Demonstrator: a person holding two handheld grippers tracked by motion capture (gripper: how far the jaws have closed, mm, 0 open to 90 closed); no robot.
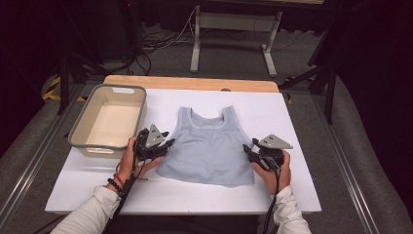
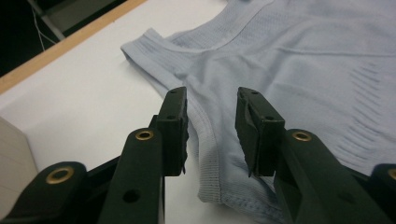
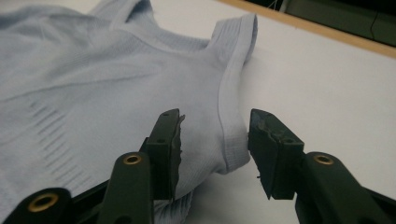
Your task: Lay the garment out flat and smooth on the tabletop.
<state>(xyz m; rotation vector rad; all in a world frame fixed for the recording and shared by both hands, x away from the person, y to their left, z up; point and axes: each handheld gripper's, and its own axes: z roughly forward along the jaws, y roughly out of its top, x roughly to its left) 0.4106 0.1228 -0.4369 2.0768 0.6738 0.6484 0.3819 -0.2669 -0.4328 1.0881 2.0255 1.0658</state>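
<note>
Bare table (image 1: 292, 117) right of top (image 1: 207, 146) — bin (image 1: 108, 119) left

Pale blue tank top (image 1: 207, 146) — flat, spread out, mid-table, straps away

Two hand-held grippers at the sides of a top on a table.

A pale blue top (image 1: 207, 146) lies flat mid-table (image 1: 292, 117). The left gripper (image 1: 163, 145) is at its left side edge, the right gripper (image 1: 249, 148) at its right. A grey bin (image 1: 78, 129) sits at the table's far left corner.
</note>
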